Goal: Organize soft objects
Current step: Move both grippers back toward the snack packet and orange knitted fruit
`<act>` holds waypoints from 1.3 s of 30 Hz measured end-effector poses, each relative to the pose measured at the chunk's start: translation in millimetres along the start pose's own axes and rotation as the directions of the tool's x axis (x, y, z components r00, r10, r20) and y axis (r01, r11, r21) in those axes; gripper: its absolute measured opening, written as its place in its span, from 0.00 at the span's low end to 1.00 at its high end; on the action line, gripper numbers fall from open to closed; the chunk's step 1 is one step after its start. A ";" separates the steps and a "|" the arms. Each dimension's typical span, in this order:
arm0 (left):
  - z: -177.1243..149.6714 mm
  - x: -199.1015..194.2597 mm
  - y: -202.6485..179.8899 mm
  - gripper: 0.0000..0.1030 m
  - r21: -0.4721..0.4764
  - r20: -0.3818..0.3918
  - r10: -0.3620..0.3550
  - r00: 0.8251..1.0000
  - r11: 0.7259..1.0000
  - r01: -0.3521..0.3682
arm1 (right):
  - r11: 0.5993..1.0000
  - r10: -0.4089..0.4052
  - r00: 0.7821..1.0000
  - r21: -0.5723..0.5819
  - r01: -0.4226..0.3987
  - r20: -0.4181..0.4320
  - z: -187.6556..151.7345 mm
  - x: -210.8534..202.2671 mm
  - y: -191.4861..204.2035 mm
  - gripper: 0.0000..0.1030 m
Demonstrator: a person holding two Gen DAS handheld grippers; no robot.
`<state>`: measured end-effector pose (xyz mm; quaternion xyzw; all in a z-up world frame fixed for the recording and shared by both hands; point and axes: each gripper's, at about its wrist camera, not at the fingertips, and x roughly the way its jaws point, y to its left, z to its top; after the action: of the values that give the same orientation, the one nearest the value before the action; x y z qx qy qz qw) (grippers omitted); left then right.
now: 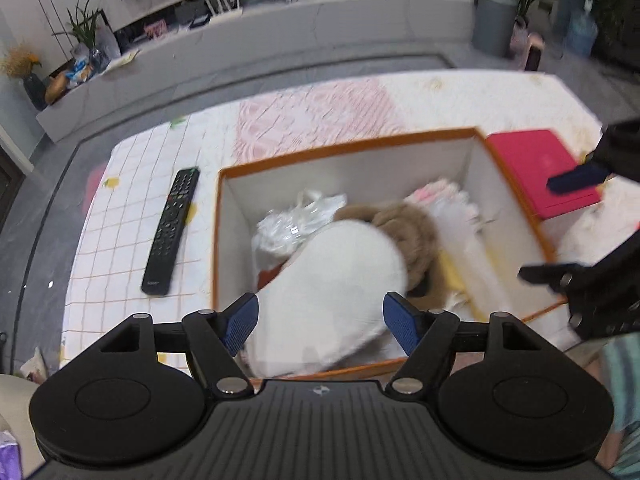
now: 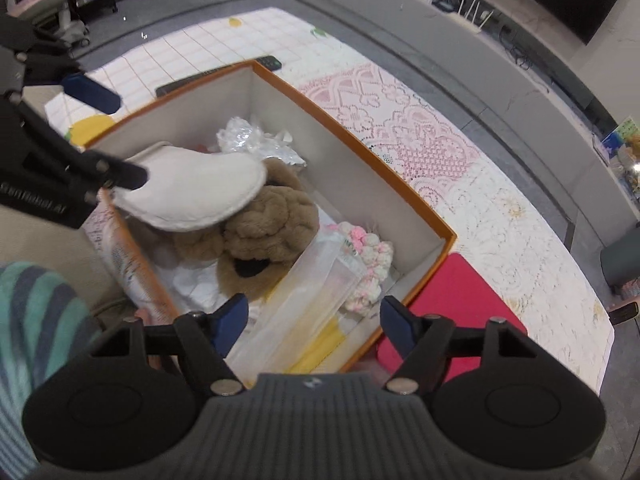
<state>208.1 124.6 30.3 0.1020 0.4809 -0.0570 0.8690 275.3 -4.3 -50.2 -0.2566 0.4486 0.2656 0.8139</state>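
An orange-rimmed box (image 1: pixel 348 148) (image 2: pixel 352 150) with white walls stands on the table. Inside, a white slipper (image 1: pixel 340 280) (image 2: pixel 200 192) lies sole-up, leaning on the near rim over a brown fuzzy slipper (image 1: pixel 408 228) (image 2: pixel 272 224). A crinkled plastic bag (image 1: pixel 296 224) (image 2: pixel 248 140), a pink-and-white fluffy item (image 2: pixel 368 260) and a clear packet (image 2: pixel 312 300) share the box. My left gripper (image 1: pixel 320 322) (image 2: pixel 110 134) hangs open above the white slipper, its pads apart from it. My right gripper (image 2: pixel 314 320) (image 1: pixel 560 226) is open over the packet, holding nothing.
A black remote (image 1: pixel 172 236) (image 2: pixel 268 62) lies on the checked tablecloth beside the box. A flat red case (image 1: pixel 536 164) (image 2: pixel 452 296) sits against the box's other side. A striped sleeve (image 2: pixel 32 320) is close at the near edge. Grey floor surrounds the table.
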 end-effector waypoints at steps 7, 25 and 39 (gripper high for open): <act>-6.9 -24.8 -50.7 0.81 0.054 0.047 -0.021 0.999 0.998 0.018 | 1.000 0.002 0.999 0.023 -0.003 0.048 -40.2 -33.6 -2.9 0.75; -2.8 -15.5 -214.7 0.81 0.300 0.015 -0.185 0.983 0.938 0.172 | 0.975 -0.063 0.998 0.211 0.067 -0.023 -159.1 -41.6 -76.5 0.80; 23.2 43.8 -301.7 0.80 0.376 -0.107 -0.204 0.973 0.898 0.230 | 0.928 -0.072 0.983 0.349 0.128 -0.170 -231.7 1.8 -148.9 0.80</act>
<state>191.1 -174.3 -31.8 0.2185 0.4967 -0.2435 0.8039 237.2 -264.2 -133.0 -0.1465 0.5374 0.1168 0.8223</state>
